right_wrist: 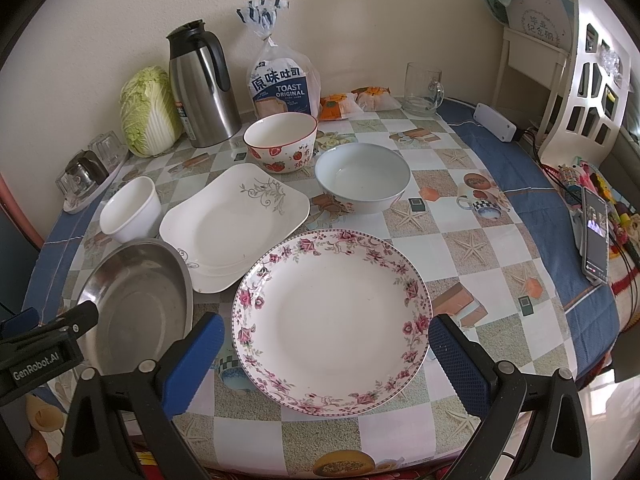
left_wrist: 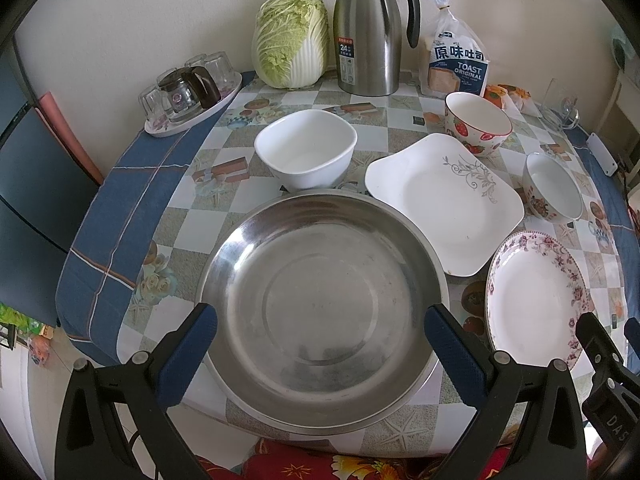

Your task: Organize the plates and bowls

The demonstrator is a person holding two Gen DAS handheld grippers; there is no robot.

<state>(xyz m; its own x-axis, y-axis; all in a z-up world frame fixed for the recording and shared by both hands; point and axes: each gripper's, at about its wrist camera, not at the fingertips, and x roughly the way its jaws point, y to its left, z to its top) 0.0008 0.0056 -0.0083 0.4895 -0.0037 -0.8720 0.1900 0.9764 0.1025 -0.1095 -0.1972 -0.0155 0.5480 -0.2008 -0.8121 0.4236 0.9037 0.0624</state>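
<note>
Right now both grippers hang just above the near edge of the table (right_wrist: 500,264), each with its blue-padded fingers spread wide and holding nothing. The left gripper (left_wrist: 320,336) is poised over the steel basin (left_wrist: 320,312), which sits at the front of the checked cloth; its two pads frame the basin's near rim without touching it. The right gripper (right_wrist: 326,348) frames the floral plate (right_wrist: 332,320) in the same way, that plate lying just right of the basin. Behind and between them rests the square white plate (right_wrist: 236,224) with a grey vine pattern, its near corner tucked against the basin's rim. A plain white bowl (left_wrist: 306,152) stands just behind the basin, a strawberry bowl (right_wrist: 280,144) behind the square plate, and a pale bowl (right_wrist: 362,178) to its right. Along the wall stand a cabbage (left_wrist: 290,40), a steel thermos jug (left_wrist: 370,28) and a bag of toast (right_wrist: 282,84), with a glass mug (right_wrist: 422,88) further right.
</note>
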